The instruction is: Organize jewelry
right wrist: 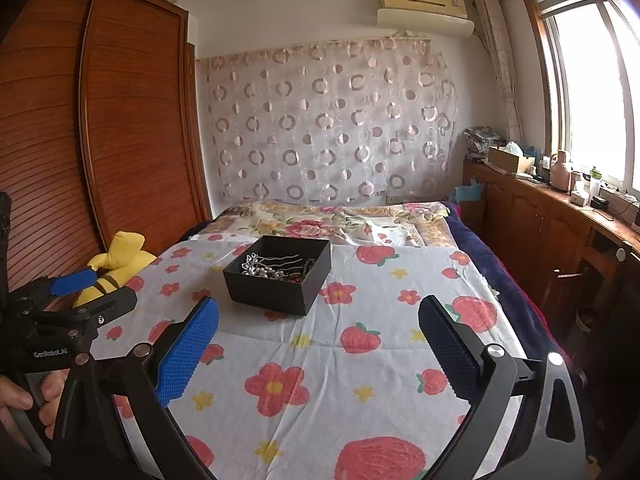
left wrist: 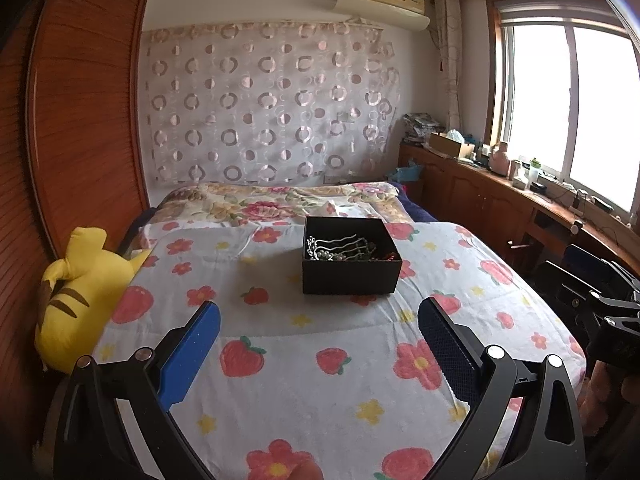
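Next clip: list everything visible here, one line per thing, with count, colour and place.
box: one, black, open, on the bed
jewelry: tangled pile, silver with some red, inside the box
blanket: one, white with strawberries and flowers, covers the bed
plush: one, yellow, left bed edge by the wardrobe
wardrobe: one, brown wood, left
curtain: one, circle pattern, on the back wall
air conditioner: one, cream, above the curtain
cabinet: brown, under the window, cluttered top
left gripper: open, empty, above the blanket
right gripper: open, empty, above the blanket

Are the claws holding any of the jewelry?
No. The left claw and right claw are open and empty; the jewelry lies in the black box.
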Motion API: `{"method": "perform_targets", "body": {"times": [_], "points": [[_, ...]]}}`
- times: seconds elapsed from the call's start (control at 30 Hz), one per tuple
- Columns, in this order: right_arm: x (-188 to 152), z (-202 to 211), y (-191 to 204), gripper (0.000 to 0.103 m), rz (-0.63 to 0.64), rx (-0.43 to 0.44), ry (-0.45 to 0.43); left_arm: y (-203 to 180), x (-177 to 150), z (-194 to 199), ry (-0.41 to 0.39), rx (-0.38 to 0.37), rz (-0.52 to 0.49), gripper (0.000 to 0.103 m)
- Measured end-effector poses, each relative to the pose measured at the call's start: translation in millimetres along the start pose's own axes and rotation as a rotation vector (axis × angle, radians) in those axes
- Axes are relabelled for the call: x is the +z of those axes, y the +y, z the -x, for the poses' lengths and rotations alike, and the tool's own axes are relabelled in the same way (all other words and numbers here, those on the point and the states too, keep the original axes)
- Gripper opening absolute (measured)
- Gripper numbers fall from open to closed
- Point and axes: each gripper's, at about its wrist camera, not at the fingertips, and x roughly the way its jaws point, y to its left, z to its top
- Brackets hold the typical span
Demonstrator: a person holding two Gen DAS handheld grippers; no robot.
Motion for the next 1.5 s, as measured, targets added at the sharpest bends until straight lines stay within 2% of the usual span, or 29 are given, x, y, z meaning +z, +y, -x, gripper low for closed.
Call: {"method": "perform_targets", "body": {"times": [0.57, 1.5], "points": [[-11.9, -1.5, -4.5, 0.101, -0.012, -0.011, 0.007, -4.1, -1.4, 5.5, -0.047, 0.026, -0.011, 0.096], [-13.0, -1.3, -6.7, 0.101, -0.018, -0.010, 0.009, -4.2, -1.4, 6.4, -0.053, 0.028, -0.015, 0.096]]}}
